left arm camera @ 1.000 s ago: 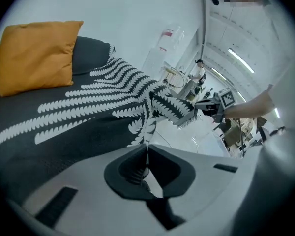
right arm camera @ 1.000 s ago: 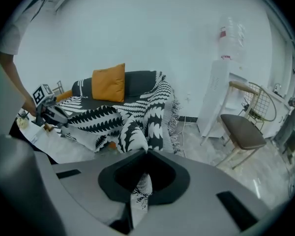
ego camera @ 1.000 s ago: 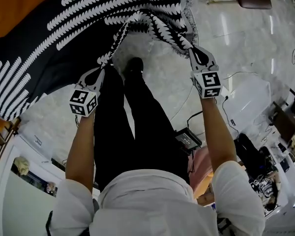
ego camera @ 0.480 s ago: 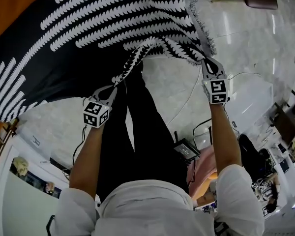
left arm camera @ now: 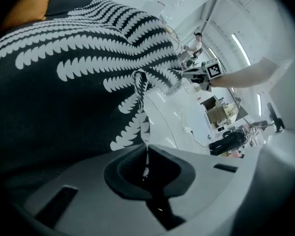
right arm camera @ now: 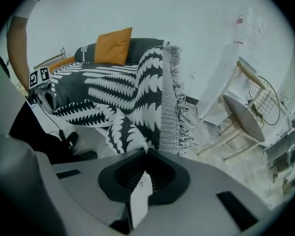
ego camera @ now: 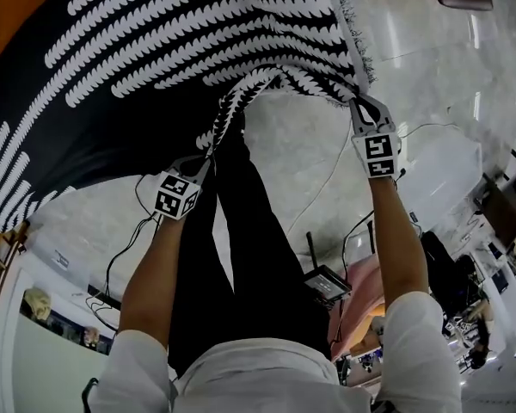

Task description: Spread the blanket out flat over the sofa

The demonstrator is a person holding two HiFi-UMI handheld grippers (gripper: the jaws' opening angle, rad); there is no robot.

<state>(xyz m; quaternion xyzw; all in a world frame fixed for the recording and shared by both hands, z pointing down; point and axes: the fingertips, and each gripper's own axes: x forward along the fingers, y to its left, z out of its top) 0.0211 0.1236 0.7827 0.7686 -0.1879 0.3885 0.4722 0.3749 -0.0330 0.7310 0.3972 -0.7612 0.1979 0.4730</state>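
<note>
The blanket (ego camera: 155, 58) is black with white fern stripes and a fringed right edge, and it hangs stretched over the sofa (ego camera: 9, 7). My left gripper (ego camera: 208, 151) is shut on the blanket's near edge at the lower left. My right gripper (ego camera: 354, 103) is shut on the near right corner by the fringe. In the left gripper view the blanket edge (left arm camera: 137, 107) runs down into the closed jaws of the left gripper (left arm camera: 146, 154). In the right gripper view the blanket (right arm camera: 128, 92) drapes over the sofa seat below an orange cushion (right arm camera: 112, 45), its corner pinched in the right gripper (right arm camera: 146, 154).
The person's legs (ego camera: 241, 231) stand between the grippers on a pale marble floor with cables (ego camera: 327, 179). A white box (ego camera: 439, 179) lies at the right. A wooden chair and a round table (right arm camera: 246, 117) stand right of the sofa.
Both grippers have moved forward toward the sofa with the blanket edge, the left one most. The blanket now covers more of the orange seat and hangs tauter.
</note>
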